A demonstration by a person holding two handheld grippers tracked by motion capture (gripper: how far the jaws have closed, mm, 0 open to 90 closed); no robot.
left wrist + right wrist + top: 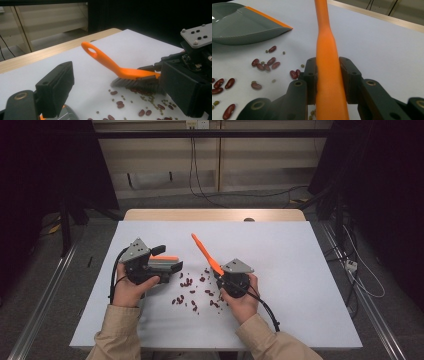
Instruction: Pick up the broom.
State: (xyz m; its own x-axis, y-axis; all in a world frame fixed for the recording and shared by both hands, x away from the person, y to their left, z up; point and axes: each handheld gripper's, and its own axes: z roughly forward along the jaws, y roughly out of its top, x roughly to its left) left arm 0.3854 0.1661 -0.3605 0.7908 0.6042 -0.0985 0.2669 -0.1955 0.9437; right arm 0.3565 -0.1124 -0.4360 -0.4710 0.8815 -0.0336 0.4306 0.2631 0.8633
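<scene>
- I'm sweeping spilled beans (192, 292) into a dustpan (161, 265), and by my reckoning the job has barely begun: the red beans and the small green ones among them lie scattered on the white table (300, 285), between my two hands.
- My right gripper (220, 271) is clamped tight on the orange brush (206, 254); in the right gripper view its jaws squeeze the brush's body from both sides, and the handle points up and away from me.
- The bristles (135, 83) rest on the table at the edge of the bean patch, with beans just beside and under them.
- My left gripper (162, 262) holds the dustpan, I believe by its orange handle; its jaws stand wide, and the grip itself is mostly hidden from me, so I judge rather than see it.
- The dustpan's grey scoop (242, 25) sits flat on the table with its orange-edged lip facing the beans; the part of its floor I can see has nothing in it.
- The nearest beans lie just in front of the lip, not touching it.
- Still left: push all the beans across into the scoop.
</scene>
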